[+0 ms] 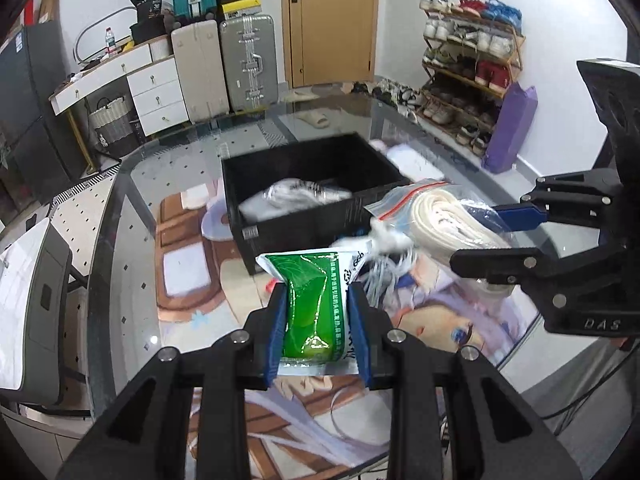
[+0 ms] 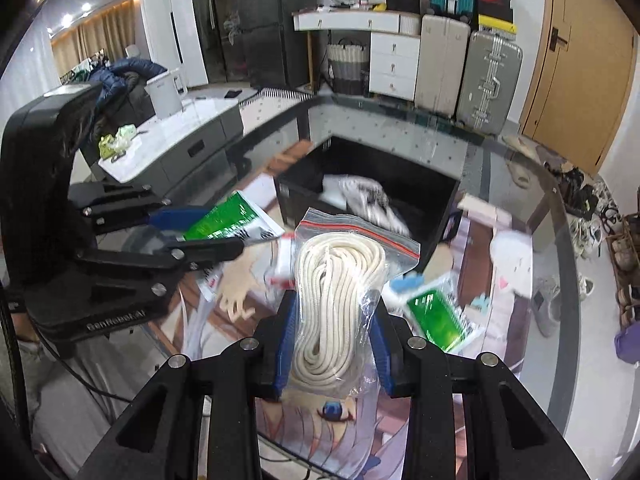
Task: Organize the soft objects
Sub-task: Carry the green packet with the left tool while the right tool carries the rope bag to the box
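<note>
My left tool [image 1: 318,326] is clamped on a green pouch [image 1: 310,304], low in the middle of the left view, held up off the bench [image 1: 132,240]. My right tool [image 2: 332,344] pinches a clear zip bag of white rope [image 2: 340,288], low centre in the right view, also clear of the bench. Each tool shows at the edge of the other's view, load in its grip. Beyond both, mid-frame, sits the black bin [image 1: 304,224] with a white bundle [image 1: 296,196] inside. A second green pouch [image 2: 438,316] lies on the bench, lower right of the right view.
</note>
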`<state>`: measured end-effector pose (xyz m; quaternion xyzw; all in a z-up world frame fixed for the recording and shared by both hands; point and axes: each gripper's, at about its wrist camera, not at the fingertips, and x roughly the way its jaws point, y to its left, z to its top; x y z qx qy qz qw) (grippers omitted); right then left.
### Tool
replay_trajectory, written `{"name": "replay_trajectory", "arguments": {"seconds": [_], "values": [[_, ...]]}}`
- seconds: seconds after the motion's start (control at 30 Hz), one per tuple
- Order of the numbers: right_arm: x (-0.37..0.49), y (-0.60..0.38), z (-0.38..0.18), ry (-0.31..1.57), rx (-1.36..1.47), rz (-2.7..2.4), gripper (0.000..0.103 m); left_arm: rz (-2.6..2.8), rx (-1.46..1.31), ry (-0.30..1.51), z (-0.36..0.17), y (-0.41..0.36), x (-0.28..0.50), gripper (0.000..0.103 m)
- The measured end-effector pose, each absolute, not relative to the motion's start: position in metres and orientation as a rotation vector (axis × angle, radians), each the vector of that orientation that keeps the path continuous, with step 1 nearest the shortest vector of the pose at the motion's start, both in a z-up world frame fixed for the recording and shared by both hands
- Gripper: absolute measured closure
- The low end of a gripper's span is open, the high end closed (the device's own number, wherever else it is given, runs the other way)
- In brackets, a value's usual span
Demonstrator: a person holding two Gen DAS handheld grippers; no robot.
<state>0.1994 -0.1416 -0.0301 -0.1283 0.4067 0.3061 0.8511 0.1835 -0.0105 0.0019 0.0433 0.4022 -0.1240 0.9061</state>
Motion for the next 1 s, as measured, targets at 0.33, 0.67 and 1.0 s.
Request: {"name": "replay_trajectory", "arguments": {"seconds": [0.33,0.67,1.0], "values": [[0.221,-0.137,0.006,0.741,-0.212,0.607,0.069,-0.215,0.053,0.744,0.025,-0.007,0.212,0.075],[0.275,-0.131,0.004,0.725,-0.120,0.563,0.069,-0.175,0.001,0.718,0.019,-0.004,0.253,0.075],[0.323,-0.118,-0.033,0.769,-0.138,0.505,0.069,-0.119,-0.040,0.757,-0.008,0.005,0.293,0.075]]}}
